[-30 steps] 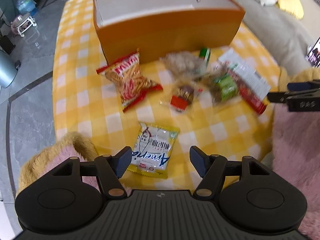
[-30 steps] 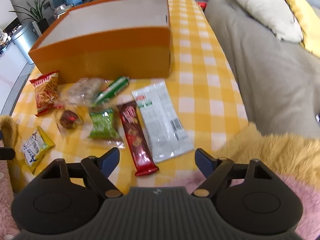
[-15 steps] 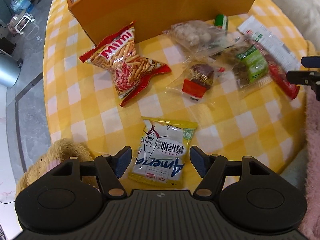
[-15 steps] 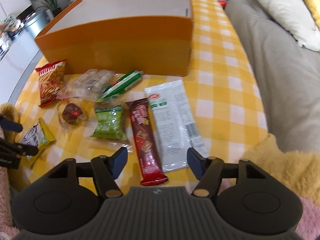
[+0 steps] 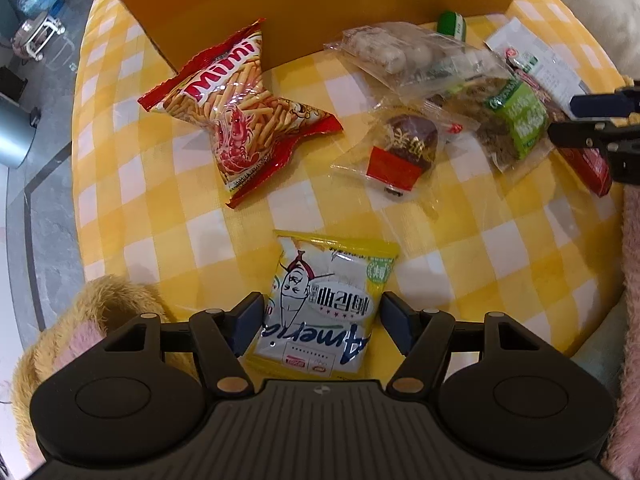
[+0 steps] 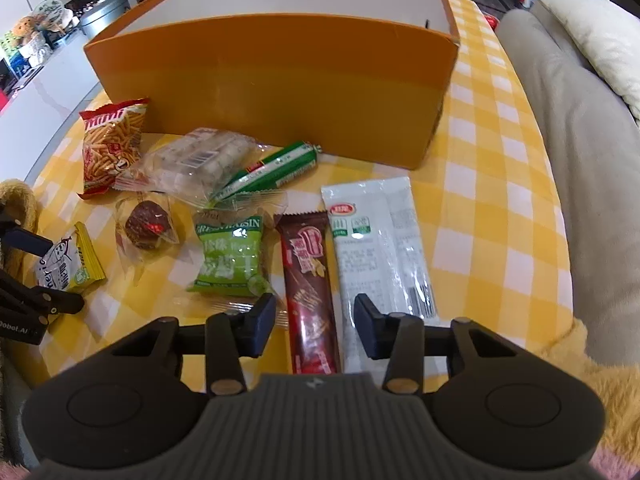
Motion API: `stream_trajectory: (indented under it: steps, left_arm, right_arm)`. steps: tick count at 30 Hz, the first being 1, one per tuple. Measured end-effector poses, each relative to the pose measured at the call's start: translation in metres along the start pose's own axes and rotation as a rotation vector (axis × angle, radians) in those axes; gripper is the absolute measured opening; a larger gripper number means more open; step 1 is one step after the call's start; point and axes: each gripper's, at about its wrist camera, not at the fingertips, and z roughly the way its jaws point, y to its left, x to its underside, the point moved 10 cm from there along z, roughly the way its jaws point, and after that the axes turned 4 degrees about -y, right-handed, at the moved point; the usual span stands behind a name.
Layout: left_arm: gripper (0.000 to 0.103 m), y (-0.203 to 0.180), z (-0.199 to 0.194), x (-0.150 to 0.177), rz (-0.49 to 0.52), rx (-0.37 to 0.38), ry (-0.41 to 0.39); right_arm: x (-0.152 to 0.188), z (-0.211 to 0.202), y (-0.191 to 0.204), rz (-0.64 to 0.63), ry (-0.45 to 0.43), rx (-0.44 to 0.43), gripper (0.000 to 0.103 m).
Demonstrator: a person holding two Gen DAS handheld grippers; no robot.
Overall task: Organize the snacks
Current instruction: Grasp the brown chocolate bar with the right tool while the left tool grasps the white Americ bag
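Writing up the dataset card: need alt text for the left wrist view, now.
The open left gripper straddles a yellow-and-white snack packet on a yellow checked tablecloth. Beyond lie a red shrimp-stick bag, clear-wrapped snacks and an orange box; the right gripper enters at right.

A yellow-and-white checked tablecloth (image 6: 500, 184) is spread under everything; a grey sofa (image 6: 580, 128) with a cream pillow (image 6: 600, 40) is seen beside it.

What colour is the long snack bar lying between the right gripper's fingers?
The snack bar is dark brownish red, clearest in the right wrist view.
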Motion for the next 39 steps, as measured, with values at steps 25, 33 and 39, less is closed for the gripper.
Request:
stream_trajectory:
  steps: [25, 33, 39]
  left_arm:
    - [0.081, 0.009, 0.007, -0.009, -0.054, 0.044, 0.003]
    - [0.068, 0.005, 0.007, -0.007, -0.052, 0.065, -0.011]
    - [0.063, 0.0, 0.003, -0.006, -0.043, 0.039, -0.029]
  right_arm:
    - [0.005, 0.01, 0.007, -0.003, 0.039, -0.02, 0.026]
    - [0.006, 0.01, 0.005, -0.005, 0.039, -0.007, 0.021]
    - [0.007, 0.009, 0.005, 0.001, 0.042, -0.004, 0.021]
